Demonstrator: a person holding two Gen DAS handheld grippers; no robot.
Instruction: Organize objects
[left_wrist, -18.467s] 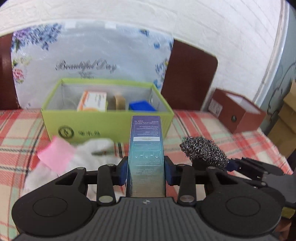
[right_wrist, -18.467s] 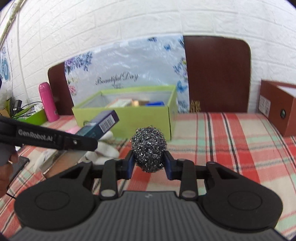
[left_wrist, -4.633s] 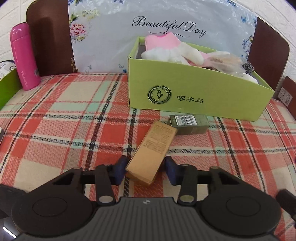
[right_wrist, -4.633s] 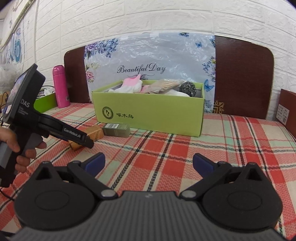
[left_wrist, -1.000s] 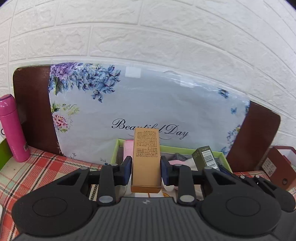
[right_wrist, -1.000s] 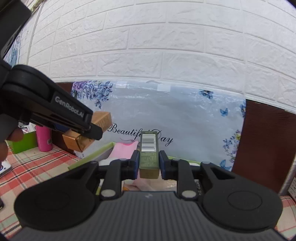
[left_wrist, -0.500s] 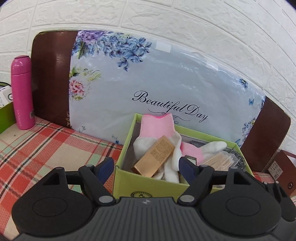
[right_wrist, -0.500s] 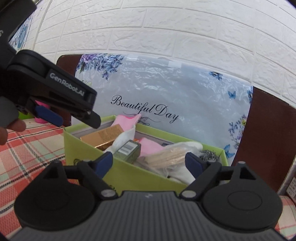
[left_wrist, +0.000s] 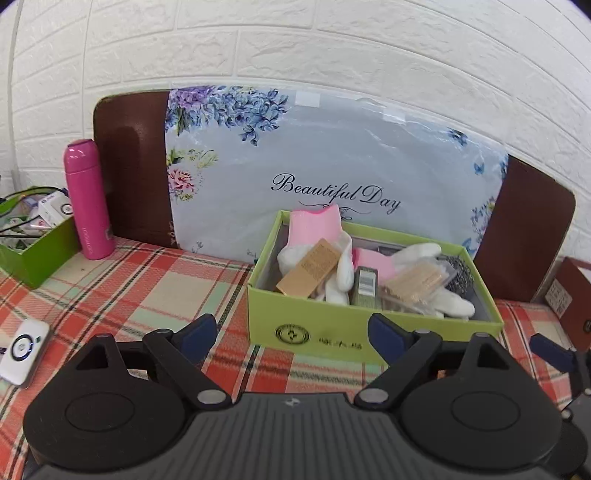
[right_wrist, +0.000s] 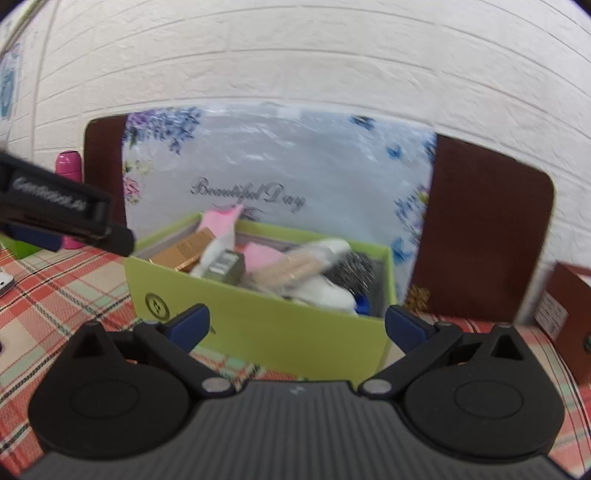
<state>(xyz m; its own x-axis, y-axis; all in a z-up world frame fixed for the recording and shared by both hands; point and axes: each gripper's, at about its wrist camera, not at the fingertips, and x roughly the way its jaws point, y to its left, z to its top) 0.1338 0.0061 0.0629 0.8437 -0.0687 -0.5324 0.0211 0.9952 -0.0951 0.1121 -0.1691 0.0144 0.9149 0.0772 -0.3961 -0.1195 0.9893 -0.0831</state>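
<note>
A green open box (left_wrist: 369, 332) stands on the plaid tablecloth, also in the right wrist view (right_wrist: 266, 317). Inside lie a tan carton (left_wrist: 308, 273), an olive carton with a barcode (left_wrist: 365, 290), pink-and-white gloves (left_wrist: 314, 229), a bag of wooden sticks (left_wrist: 417, 282) and a steel scourer (left_wrist: 460, 275). My left gripper (left_wrist: 291, 334) is open and empty, in front of the box. My right gripper (right_wrist: 297, 326) is open and empty, near the box's front wall. The left gripper's finger (right_wrist: 62, 210) crosses the right wrist view at the left.
A pink bottle (left_wrist: 88, 199) and a smaller green box (left_wrist: 33, 247) stand at the left. A white device (left_wrist: 22, 345) lies on the cloth. A floral "Beautiful Day" board (left_wrist: 332, 177) leans on the brick wall. A brown box (left_wrist: 574, 299) is at the right.
Both grippers have let go of their cartons into the green box, opened, and drawn back from it. The right wrist view is blurred by motion.
</note>
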